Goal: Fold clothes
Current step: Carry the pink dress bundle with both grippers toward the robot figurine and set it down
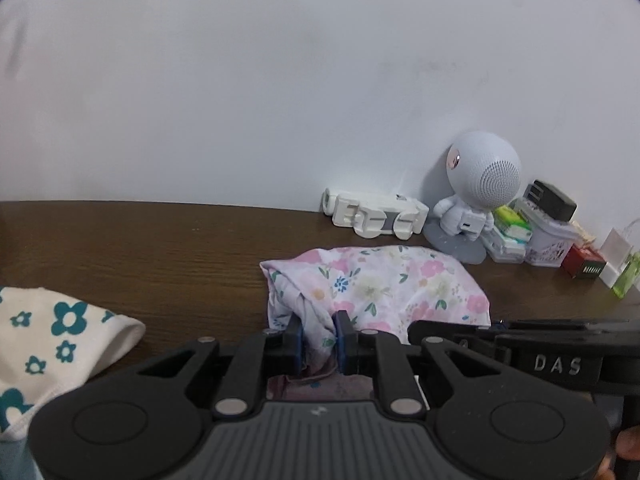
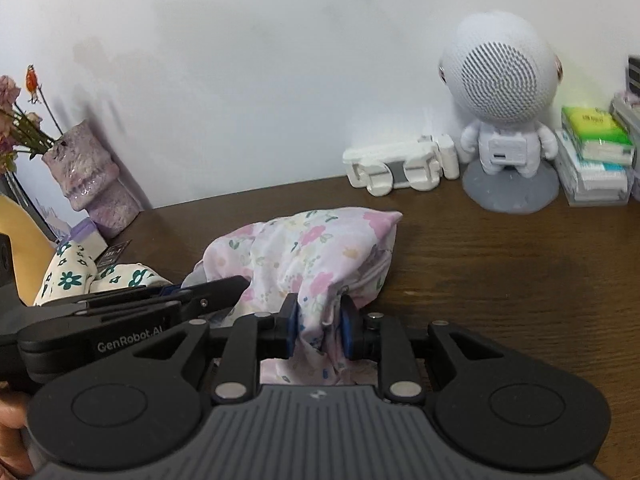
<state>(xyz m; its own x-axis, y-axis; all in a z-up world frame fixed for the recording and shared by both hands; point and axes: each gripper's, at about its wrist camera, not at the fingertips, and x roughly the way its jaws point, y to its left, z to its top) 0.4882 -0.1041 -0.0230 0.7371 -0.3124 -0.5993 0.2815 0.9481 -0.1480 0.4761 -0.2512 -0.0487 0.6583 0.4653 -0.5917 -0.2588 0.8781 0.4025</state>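
A pink floral garment lies bunched on the brown wooden table. My left gripper is shut on a gathered fold at its near left edge. In the right wrist view the same garment sits mid-table, and my right gripper is shut on a fold at its near right edge. The two grippers stand side by side: the right one shows at the right of the left view, the left one at the left of the right view. A white garment with teal flowers lies to the left.
Against the white wall stand a white astronaut-shaped speaker, a white folded stand, tissue packs, small boxes and a purple vase with dried flowers. A person's hand shows at the lower left edge.
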